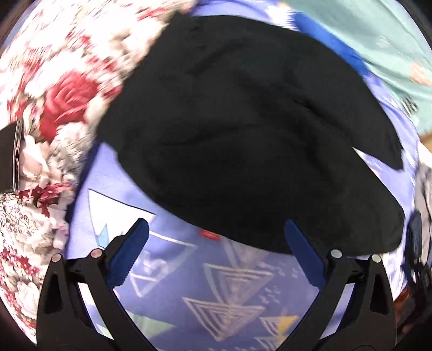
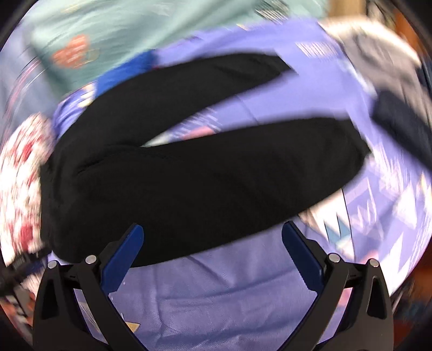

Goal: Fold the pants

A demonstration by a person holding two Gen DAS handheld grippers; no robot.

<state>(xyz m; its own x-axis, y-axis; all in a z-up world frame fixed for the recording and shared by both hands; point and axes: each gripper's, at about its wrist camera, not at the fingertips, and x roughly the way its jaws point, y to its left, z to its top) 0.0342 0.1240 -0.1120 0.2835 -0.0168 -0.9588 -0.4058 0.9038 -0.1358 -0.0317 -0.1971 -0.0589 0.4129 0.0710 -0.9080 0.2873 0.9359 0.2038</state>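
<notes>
Black pants (image 2: 199, 183) lie flat on a purple sheet (image 2: 216, 297) with a triangle print, legs spread apart in a V: in the right wrist view the two legs run off to the right with a wedge of sheet showing between them, the waist end at the left. In the left wrist view the pants (image 1: 243, 135) fill the middle as one dark mass, edges motion-blurred.

Left gripper (image 1: 216, 229) is spread wide, nothing between its blue fingers (image 1: 302, 243); it sits over the sheet (image 1: 216, 297) just at the near edge of the pants, the right fingertip overlapping the black cloth in the picture, contact unclear. A small red tag (image 1: 208, 234) shows on the sheet right by the pants' edge, between the fingers.

Right gripper (image 2: 212, 229) is likewise released, jaws wide, empty, tips over the near edge of the lower leg; whether they touch the fabric I cannot tell.

Around: red-and-white floral fabric (image 1: 40, 113) left of the pants, touching or tucked under the waist side; same floral fabric (image 2: 21, 172) at left in the right view. Pale teal cloth (image 2: 135, 24) beyond the pants, with a strip of bright blue fabric (image 2: 124, 70) at the pants' far edge. Both views blurred.
</notes>
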